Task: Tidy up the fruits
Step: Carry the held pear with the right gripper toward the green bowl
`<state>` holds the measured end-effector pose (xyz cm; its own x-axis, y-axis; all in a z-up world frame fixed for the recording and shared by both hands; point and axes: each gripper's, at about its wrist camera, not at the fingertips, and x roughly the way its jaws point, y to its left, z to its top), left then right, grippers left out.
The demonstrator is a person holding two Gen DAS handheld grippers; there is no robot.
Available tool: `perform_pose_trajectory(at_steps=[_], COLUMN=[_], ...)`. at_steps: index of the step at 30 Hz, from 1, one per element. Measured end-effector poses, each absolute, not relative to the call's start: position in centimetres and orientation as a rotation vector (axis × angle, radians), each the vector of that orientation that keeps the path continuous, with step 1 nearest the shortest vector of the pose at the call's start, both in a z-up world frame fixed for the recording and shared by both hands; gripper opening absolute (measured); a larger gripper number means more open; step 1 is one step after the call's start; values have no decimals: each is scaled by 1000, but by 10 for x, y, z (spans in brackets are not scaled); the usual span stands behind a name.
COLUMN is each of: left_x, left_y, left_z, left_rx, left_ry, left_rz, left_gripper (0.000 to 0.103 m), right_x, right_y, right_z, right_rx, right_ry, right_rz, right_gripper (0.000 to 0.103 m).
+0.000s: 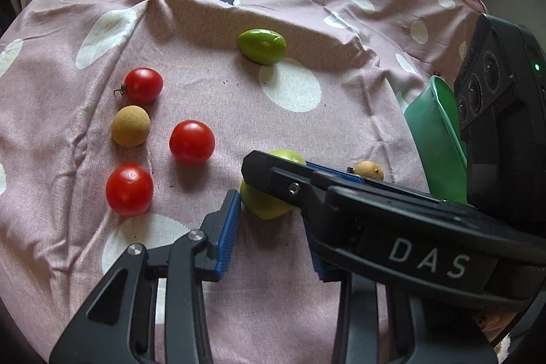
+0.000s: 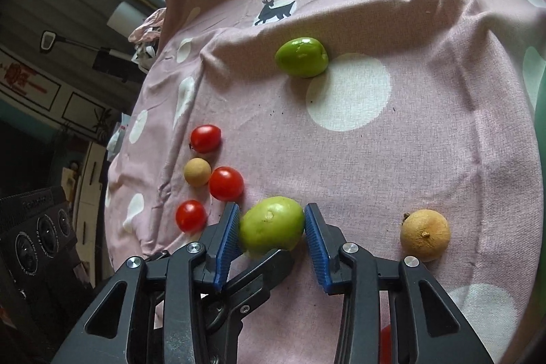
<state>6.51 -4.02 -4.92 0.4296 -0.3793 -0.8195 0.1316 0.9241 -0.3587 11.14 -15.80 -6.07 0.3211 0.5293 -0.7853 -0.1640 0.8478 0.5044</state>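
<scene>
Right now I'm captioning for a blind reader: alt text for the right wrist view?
The right gripper has its blue jaws closed on a green fruit on a pink dotted cloth. Three red tomatoes and a tan fruit lie left; another green fruit lies beyond.

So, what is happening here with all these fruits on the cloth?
A person with a claw in each hand is sorting fruit on a pink dotted cloth. Both claws meet at the same green fruit: the right claw has it between its blue pads, and the left claw reaches in too, a pad touching it. Another green fruit, three tomatoes and two brown fruits lie loose. A green container waits beside them.
</scene>
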Motion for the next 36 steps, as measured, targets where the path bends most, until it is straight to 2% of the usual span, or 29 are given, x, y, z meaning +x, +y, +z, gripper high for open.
perform_pose_trajectory(at_steps=[9, 25, 36], left_x=[59, 21, 7], left_y=[-42, -50, -66], left_z=[-41, 19, 45], left_rx=[-235, -149, -112], left_ry=[1050, 839, 749], left_rz=[-329, -385, -414], left_gripper=[36, 36, 36], right_x=[104, 60, 42], right_y=[-161, -169, -180], right_z=[-52, 13, 42], right_rx=[372, 341, 321], right_ry=[1119, 881, 786], right_rz=[464, 478, 461], right_gripper=[41, 42, 42])
